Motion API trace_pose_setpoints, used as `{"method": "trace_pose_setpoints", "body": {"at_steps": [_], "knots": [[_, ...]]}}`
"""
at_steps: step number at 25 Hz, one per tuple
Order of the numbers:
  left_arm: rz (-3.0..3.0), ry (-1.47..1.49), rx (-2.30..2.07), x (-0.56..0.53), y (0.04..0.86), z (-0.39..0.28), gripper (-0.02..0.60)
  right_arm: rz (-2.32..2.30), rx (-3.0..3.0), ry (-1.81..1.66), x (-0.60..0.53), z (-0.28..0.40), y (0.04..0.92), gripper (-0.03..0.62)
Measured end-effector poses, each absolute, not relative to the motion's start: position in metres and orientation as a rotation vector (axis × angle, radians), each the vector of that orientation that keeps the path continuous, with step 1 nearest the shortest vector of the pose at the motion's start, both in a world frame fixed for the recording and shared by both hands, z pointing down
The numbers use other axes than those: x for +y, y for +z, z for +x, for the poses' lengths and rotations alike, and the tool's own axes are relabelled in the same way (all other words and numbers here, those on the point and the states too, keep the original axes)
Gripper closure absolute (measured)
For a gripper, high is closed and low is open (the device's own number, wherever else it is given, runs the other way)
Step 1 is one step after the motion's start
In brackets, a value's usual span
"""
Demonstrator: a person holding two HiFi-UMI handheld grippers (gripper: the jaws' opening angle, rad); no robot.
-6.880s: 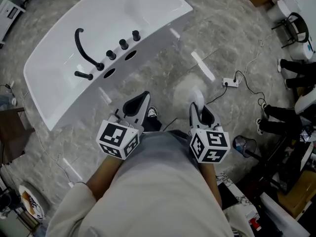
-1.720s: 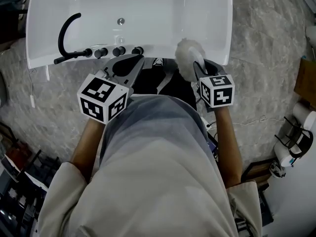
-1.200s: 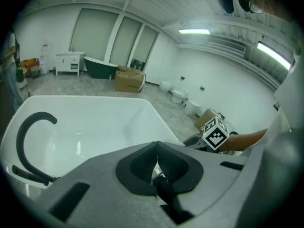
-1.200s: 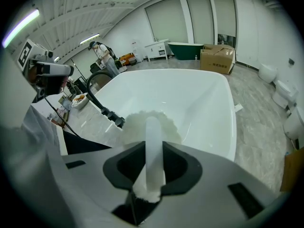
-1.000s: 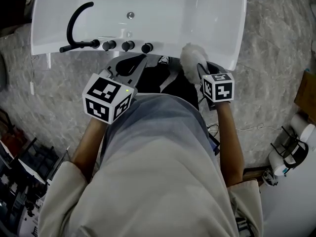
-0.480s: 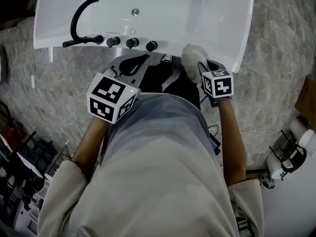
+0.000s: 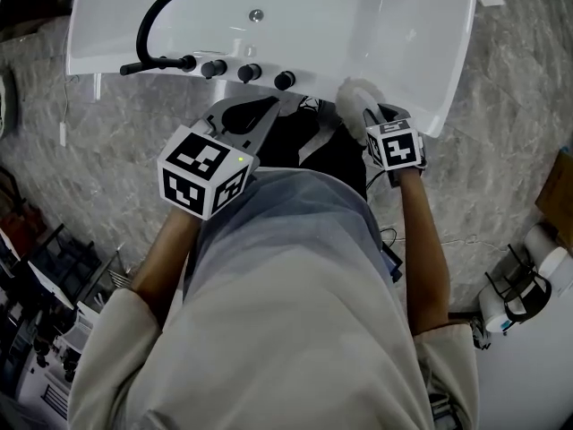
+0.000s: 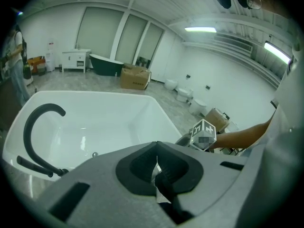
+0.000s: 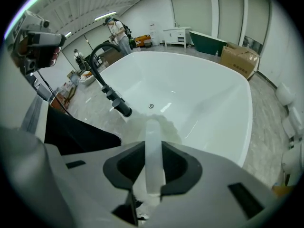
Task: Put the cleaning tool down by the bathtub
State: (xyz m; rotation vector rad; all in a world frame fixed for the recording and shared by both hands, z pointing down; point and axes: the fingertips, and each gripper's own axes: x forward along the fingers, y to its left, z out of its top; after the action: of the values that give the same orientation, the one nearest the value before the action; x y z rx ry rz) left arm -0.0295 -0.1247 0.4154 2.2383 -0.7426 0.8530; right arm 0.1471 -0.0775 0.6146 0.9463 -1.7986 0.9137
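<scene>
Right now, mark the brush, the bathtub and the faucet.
brush point(image 7: 356, 97), head view, fluffy white head
bathtub point(image 7: 376, 16), head view, bare inner wall
faucet point(image 7: 141, 34), head view, curved black spout

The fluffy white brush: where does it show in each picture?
Head view: brush right of centre, at the bathtub near rim.
Left gripper view: not made out.
Right gripper view: centre, its handle clamped by the right gripper.
Shared landmark: the black spout.
</scene>
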Motion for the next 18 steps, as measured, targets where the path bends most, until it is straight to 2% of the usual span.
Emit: {"method": "trace_pose_setpoints", "body": {"at_steps": [18], "knots": [[2.178, 0.827, -0.814, -0.119, 0.416, -0.048, 0.577, 0.690, -1.843, 0.667, -0.098, 0.117, 0.642, 0.508]]}}
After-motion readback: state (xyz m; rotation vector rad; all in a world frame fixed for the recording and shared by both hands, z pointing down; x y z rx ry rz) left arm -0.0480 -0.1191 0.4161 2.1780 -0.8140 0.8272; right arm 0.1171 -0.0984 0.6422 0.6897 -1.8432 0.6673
